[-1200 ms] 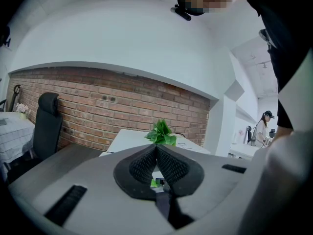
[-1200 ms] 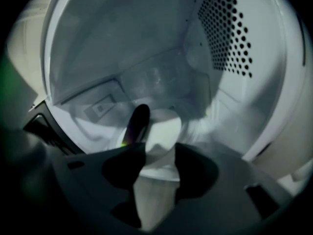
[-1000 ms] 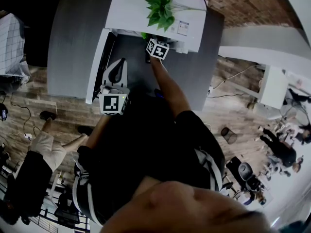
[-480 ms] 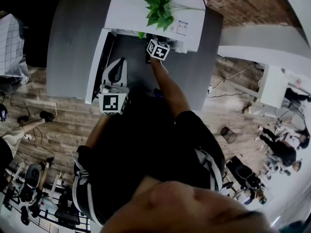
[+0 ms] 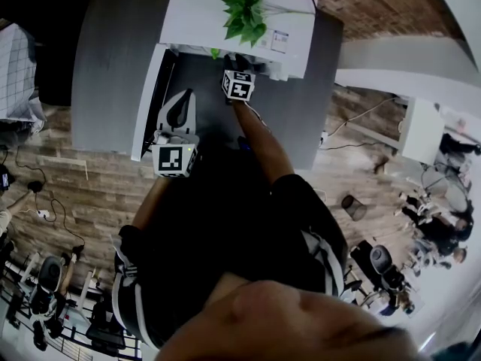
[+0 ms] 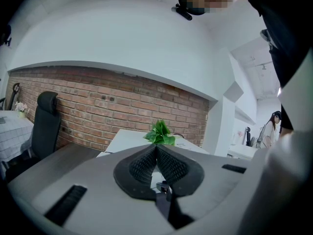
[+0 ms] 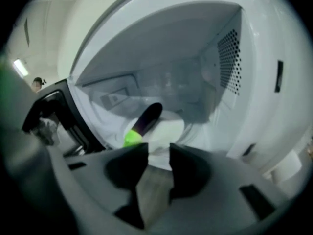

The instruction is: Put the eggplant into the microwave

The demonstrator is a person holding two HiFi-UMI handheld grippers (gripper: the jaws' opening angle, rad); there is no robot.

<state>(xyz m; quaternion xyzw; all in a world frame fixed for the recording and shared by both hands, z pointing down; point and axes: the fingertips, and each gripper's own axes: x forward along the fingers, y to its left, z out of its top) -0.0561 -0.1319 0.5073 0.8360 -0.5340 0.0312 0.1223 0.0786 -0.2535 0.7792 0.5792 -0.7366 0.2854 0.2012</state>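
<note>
The eggplant (image 7: 145,119), dark purple with a bright green stem end, lies on the white turntable plate (image 7: 168,129) inside the open microwave (image 7: 230,58). My right gripper (image 7: 159,151) sits at the cavity's mouth, just short of the eggplant's stem. Its jaws are closing, with a gap and nothing between them. From the head view the right gripper (image 5: 234,62) reaches into the front of the microwave (image 5: 203,13). My left gripper (image 6: 157,148) is shut and empty. It hovers beside the swung-open door (image 5: 148,100), where the left gripper (image 5: 180,102) points toward the microwave.
The microwave stands on a grey table (image 5: 113,66) against a brick wall, with a green plant (image 5: 244,10) on its top. The black-framed door (image 7: 63,111) hangs open at the left of the cavity. Wooden floor, cables and standing people surround the table.
The right gripper has rolled and shifted slightly left at the microwave's mouth. The left gripper has kept still. A person at the floor's left edge has moved out of view.
</note>
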